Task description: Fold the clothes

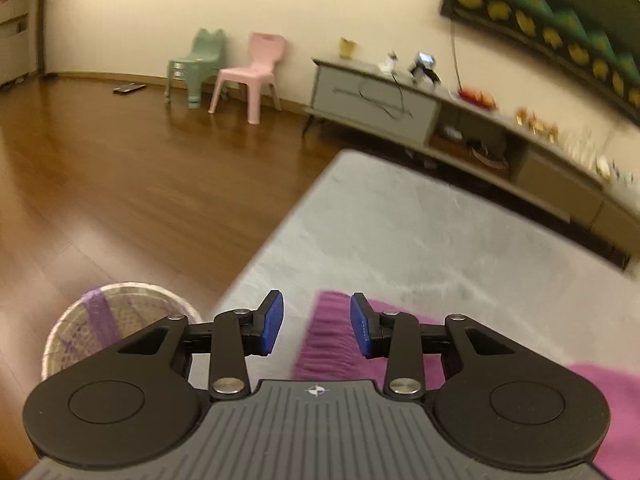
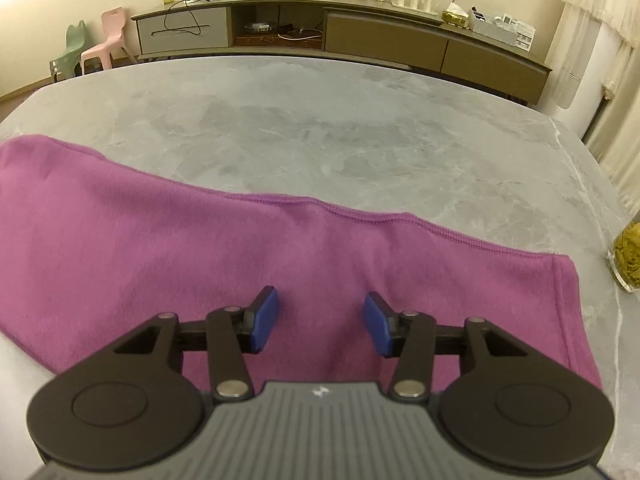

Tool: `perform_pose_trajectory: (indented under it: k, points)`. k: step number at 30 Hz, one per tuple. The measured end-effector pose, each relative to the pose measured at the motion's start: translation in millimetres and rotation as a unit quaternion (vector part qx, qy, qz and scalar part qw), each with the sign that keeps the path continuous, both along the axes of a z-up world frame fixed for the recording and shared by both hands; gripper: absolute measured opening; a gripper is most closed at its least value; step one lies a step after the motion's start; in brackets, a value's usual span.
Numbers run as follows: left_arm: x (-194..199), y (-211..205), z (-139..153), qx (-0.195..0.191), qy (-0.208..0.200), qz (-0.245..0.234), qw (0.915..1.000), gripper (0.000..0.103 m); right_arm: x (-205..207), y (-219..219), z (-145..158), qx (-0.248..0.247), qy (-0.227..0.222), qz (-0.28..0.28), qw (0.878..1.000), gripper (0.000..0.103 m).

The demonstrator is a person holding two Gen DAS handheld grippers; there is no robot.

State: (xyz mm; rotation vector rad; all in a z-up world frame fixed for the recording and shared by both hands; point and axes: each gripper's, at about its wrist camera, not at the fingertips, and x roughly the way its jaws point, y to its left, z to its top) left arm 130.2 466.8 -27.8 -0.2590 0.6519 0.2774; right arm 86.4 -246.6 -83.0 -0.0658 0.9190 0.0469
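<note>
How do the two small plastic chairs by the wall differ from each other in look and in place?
The green chair is mint green, while the pink chair is pale pink. The green chair's back ends in two ear-like points; the pink chair's back looks flatter on top. In the left wrist view the green chair stands left of the pink one, farther from the cabinet. Both are small, upright and stand on the wooden floor near the wall.

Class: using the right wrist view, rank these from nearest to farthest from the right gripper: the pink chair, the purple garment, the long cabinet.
From the right gripper:
1. Purple garment, directly beneath it on the table.
2. Long cabinet, beyond the table's far edge.
3. Pink chair, far left, by the wall.
</note>
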Motion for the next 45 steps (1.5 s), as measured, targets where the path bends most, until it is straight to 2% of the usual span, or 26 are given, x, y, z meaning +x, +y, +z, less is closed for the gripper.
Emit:
perform_pose_trajectory:
  k: [3, 6, 10, 13, 14, 16, 18, 19, 21, 23, 25, 26, 27, 28, 31, 34, 36, 38, 40, 43, 45]
  points:
    - [-26, -2, 4, 0.021, 0.020, -0.007, 0.9996, 0.044, 1, 3, 0, -0.005, 0.000, 0.000, 1.000, 0.048]
    - [-42, -19, -8, 0.053, 0.059, -0.028, 0.9964, 0.044, 2, 6, 1, -0.011, 0.002, -0.001, 1.000, 0.048]
    - [-33, -23, -29, 0.093, 0.094, -0.030, 0.9908, 0.047, 3, 7, 1, -0.013, 0.005, -0.004, 1.000, 0.049]
    - [-30, -11, -21, 0.102, 0.092, 0.033, 0.9899, 0.042, 2, 4, 2, -0.004, 0.007, -0.007, 1.000, 0.049]
    - [-34, -14, -11, 0.107, 0.076, 0.045, 0.9903, 0.042, 1, 1, 2, 0.005, 0.008, -0.011, 1.000, 0.049]
    - [-42, -37, 12, 0.141, 0.040, 0.042, 0.9884, 0.042, -4, -6, 7, 0.026, -0.001, -0.022, 0.999, 0.046]
    - [-44, -73, 27, 0.143, 0.001, -0.007, 0.9897, 0.042, -11, -14, 16, 0.046, -0.036, -0.043, 0.997, 0.046]
    - [-41, -95, 30, 0.131, -0.009, -0.043, 0.9904, 0.042, -13, -18, 19, 0.054, -0.051, -0.052, 0.996, 0.046]
    - [-27, -144, 21, 0.109, -0.006, -0.123, 0.9864, 0.042, -5, -20, 21, 0.059, -0.062, -0.062, 0.994, 0.048]
    - [-11, -196, 6, 0.111, 0.011, -0.195, 0.9745, 0.043, 7, -16, 18, 0.065, -0.062, -0.062, 0.994, 0.047]
    - [3, -241, -13, 0.146, 0.031, -0.242, 0.9587, 0.043, 20, -6, 14, 0.075, -0.056, -0.049, 0.994, 0.047]
    - [11, -257, -22, 0.165, 0.041, -0.253, 0.9523, 0.043, 26, 0, 12, 0.081, -0.054, -0.041, 0.994, 0.046]
    - [19, -265, -31, 0.177, 0.052, -0.253, 0.9498, 0.043, 32, 6, 9, 0.085, -0.050, -0.032, 0.995, 0.046]
    - [29, -267, -39, 0.182, 0.067, -0.242, 0.9505, 0.043, 39, 11, 6, 0.081, -0.044, -0.024, 0.995, 0.045]
    - [48, -251, -51, 0.180, 0.084, -0.190, 0.9613, 0.049, 55, 15, -5, 0.031, -0.036, -0.045, 0.998, 0.046]
    - [55, -241, -49, 0.204, 0.099, -0.141, 0.9636, 0.048, 56, 9, 0, 0.032, -0.041, -0.066, 0.996, 0.043]
    - [46, -245, -41, 0.210, 0.090, -0.140, 0.9634, 0.047, 40, 3, 12, 0.051, -0.055, -0.062, 0.995, 0.042]
    - [33, -252, -31, 0.193, 0.077, -0.166, 0.9640, 0.047, 18, -2, 23, 0.074, -0.064, -0.045, 0.994, 0.040]
    - [25, -256, -30, 0.185, 0.077, -0.192, 0.9609, 0.047, -6, -7, 24, 0.084, -0.054, -0.031, 0.995, 0.040]
    - [31, -256, -48, 0.190, 0.102, -0.201, 0.9556, 0.049, -33, -20, 6, 0.058, -0.008, -0.039, 0.998, 0.040]
    - [33, -249, -53, 0.186, 0.096, -0.196, 0.9582, 0.052, -43, -29, -1, 0.035, -0.007, -0.045, 0.998, 0.040]
